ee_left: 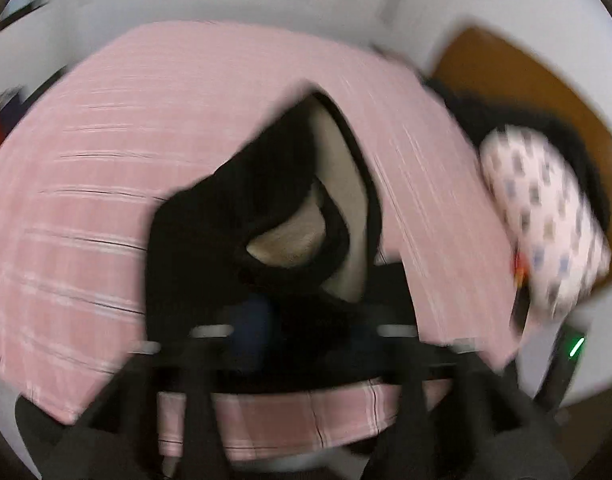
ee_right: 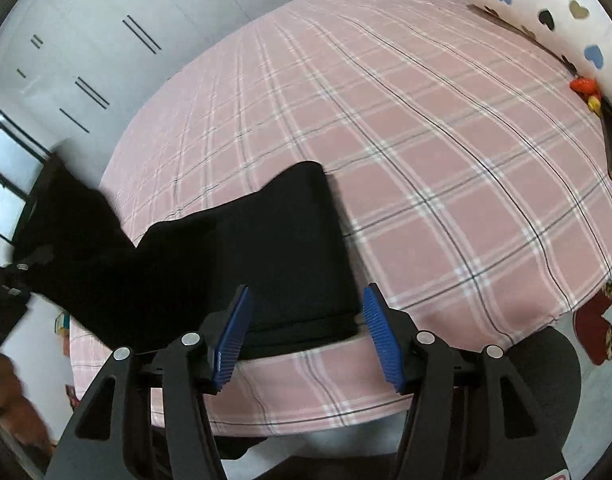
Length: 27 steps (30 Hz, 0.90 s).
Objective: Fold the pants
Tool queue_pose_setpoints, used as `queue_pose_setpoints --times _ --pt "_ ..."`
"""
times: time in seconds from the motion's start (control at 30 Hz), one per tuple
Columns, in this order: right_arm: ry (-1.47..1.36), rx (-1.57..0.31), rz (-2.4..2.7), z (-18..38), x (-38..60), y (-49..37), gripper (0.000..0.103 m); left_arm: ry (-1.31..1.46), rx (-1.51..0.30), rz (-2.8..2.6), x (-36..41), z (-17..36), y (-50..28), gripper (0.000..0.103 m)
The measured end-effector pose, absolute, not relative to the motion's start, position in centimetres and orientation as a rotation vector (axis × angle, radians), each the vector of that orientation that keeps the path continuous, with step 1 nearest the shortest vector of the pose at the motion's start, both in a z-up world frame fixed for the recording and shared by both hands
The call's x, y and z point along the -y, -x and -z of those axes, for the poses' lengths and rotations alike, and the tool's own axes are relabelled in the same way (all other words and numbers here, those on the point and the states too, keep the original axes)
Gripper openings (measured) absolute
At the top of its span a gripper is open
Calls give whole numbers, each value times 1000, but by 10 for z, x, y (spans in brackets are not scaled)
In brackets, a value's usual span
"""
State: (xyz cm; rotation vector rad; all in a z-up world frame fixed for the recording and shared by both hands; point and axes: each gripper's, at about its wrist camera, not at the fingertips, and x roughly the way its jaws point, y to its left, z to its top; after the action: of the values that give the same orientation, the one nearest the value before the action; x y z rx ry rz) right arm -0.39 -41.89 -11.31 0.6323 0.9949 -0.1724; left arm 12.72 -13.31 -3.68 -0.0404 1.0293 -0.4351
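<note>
Black pants (ee_right: 266,256) lie on the pink plaid bed (ee_right: 446,152) near its front edge, one end flat, the other end lifted up to the left. My right gripper (ee_right: 306,336) is open and empty, its blue pads (ee_right: 380,336) on either side of the flat end, just above it. In the blurred left wrist view, my left gripper (ee_left: 302,332) holds up a bunch of the black pants (ee_left: 234,208), whose beige lining (ee_left: 290,240) shows. The fabric hides its fingertips.
A white pillow with hearts (ee_right: 546,12) lies at the bed's far right, also in the left wrist view (ee_left: 546,216). Red and yellow small items (ee_right: 584,88) sit by it. White wardrobe doors (ee_right: 106,32) stand behind. A window (ee_right: 6,184) is at the left.
</note>
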Motion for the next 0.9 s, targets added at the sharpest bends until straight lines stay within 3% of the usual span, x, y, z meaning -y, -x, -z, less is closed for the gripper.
queue_pose_setpoints --times 0.2,0.3,0.4,0.73,0.9 --pt "-645 -987 146 112 427 12 58 -98 -1117 446 170 78 -86 89" --pt "-644 -1005 41 113 411 -9 58 -113 -1110 397 151 73 -80 90" --pt "-616 -1042 -61 117 385 -42 68 -109 -1107 302 120 68 -84 92" --pt "-388 -1225 -3 162 322 -105 68 -158 -1058 73 54 57 -96 92" --pt "-445 -1233 -5 176 315 -105 67 -136 -1075 75 42 62 -97 92"
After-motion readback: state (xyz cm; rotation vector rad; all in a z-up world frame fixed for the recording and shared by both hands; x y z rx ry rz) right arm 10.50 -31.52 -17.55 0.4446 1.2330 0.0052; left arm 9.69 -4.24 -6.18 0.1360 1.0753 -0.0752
